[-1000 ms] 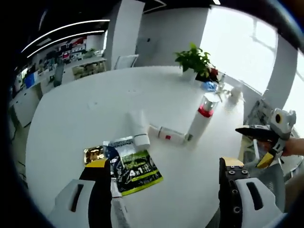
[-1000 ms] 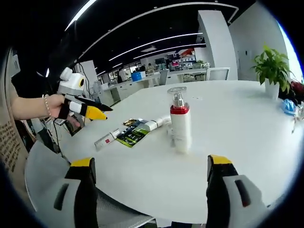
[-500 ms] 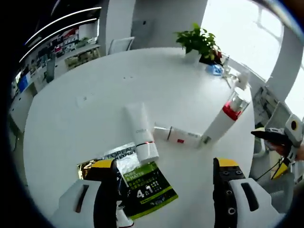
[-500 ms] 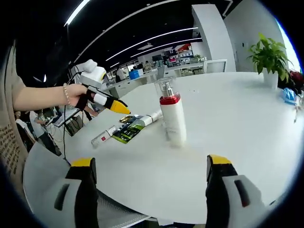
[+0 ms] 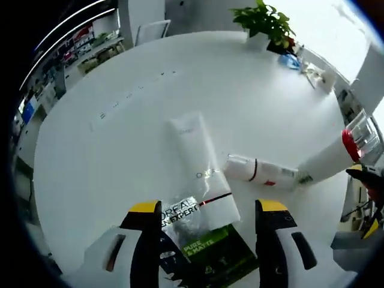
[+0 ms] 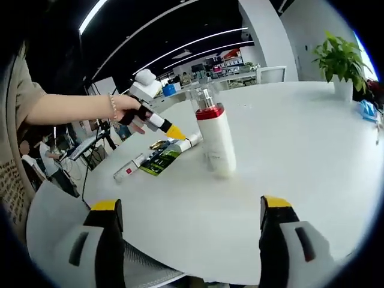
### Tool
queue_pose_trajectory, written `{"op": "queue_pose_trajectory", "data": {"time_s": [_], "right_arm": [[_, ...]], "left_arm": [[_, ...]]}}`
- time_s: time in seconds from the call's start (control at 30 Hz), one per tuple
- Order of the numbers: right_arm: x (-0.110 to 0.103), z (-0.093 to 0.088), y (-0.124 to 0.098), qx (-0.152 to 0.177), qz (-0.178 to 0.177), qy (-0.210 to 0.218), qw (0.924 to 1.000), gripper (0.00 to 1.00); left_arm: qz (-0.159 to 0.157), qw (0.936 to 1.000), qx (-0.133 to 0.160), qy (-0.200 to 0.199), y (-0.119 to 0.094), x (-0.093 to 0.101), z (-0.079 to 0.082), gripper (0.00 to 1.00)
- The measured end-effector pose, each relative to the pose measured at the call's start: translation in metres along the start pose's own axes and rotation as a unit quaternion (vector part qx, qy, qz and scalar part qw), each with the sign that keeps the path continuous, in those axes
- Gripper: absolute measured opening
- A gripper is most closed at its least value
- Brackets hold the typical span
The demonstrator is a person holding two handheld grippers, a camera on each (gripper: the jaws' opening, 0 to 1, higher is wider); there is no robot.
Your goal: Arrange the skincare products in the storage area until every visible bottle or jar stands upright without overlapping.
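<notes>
A white tube (image 5: pixel 201 168) lies flat on the round white table (image 5: pixel 120 138), its cap end between the open jaws of my left gripper (image 5: pixel 209 210). Beside it lie a small white tube with a red band (image 5: pixel 261 171) and a green and black sachet (image 5: pixel 219 252). A white pump bottle with a red collar (image 5: pixel 336 159) stands upright at the right. In the right gripper view that pump bottle (image 6: pixel 215 141) stands ahead of my right gripper (image 6: pixel 191 207), which is open and holds nothing. Beyond it a hand holds the left gripper (image 6: pixel 176 132) over the white tube (image 6: pixel 189 144) and the sachet (image 6: pixel 159 161).
A potted plant (image 5: pixel 264 18) and a blue item (image 5: pixel 292 60) sit at the table's far edge. The plant (image 6: pixel 342 57) stands at the right in the right gripper view. Wide bare tabletop (image 6: pixel 288 144) lies around the pump bottle. Office desks stand beyond the table.
My left gripper has moved forward and down over the lying white tube, which now sits between its jaws. The right gripper has barely moved.
</notes>
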State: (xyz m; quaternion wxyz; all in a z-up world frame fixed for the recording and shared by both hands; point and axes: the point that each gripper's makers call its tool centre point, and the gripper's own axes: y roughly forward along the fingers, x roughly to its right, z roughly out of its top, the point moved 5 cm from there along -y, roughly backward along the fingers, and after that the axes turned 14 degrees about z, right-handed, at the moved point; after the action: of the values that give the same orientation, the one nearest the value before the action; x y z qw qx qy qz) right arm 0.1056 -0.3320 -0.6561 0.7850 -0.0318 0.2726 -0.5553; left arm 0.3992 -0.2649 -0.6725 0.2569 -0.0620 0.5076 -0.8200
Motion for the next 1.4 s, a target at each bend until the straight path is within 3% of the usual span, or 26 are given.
{"op": "queue_pose_trajectory", "data": {"time_s": [0.17, 0.4, 0.6, 0.7, 0.73, 1.0, 1.17, 1.4], "right_arm": [[0.007, -0.002, 0.001, -0.001, -0.001, 0.008, 1.0, 0.94], [0.014, 0.0, 0.001, 0.002, -0.005, 0.015, 0.9999, 0.94], [0.016, -0.001, 0.004, 0.003, -0.004, 0.019, 0.9998, 0.93], [0.016, -0.003, 0.006, 0.002, 0.0, 0.023, 0.9997, 0.92], [0.015, -0.004, 0.007, 0.001, 0.0, 0.023, 0.9997, 0.92], [0.012, 0.0, 0.012, 0.002, 0.005, 0.023, 0.9997, 0.91], [0.009, 0.01, 0.012, 0.012, 0.009, 0.017, 0.9997, 0.9], [-0.001, 0.023, 0.018, 0.029, 0.021, 0.015, 0.9993, 0.88]], "left_arm": [[0.018, 0.9992, -0.025, 0.024, 0.02, 0.001, 0.006, 0.54], [0.02, 0.9986, -0.035, 0.034, 0.038, 0.003, 0.022, 0.53], [0.019, 0.9982, -0.031, 0.048, 0.051, 0.007, 0.035, 0.35], [0.019, 0.9984, -0.032, 0.041, 0.054, 0.004, 0.042, 0.35], [0.016, 0.9983, -0.046, 0.033, 0.055, 0.004, 0.042, 0.34], [0.023, 0.9988, -0.042, -0.004, 0.059, -0.005, 0.047, 0.27], [0.021, 0.9989, -0.04, -0.011, 0.054, -0.006, 0.046, 0.25], [0.013, 0.9994, 0.012, -0.029, 0.019, -0.005, 0.047, 0.24]]}}
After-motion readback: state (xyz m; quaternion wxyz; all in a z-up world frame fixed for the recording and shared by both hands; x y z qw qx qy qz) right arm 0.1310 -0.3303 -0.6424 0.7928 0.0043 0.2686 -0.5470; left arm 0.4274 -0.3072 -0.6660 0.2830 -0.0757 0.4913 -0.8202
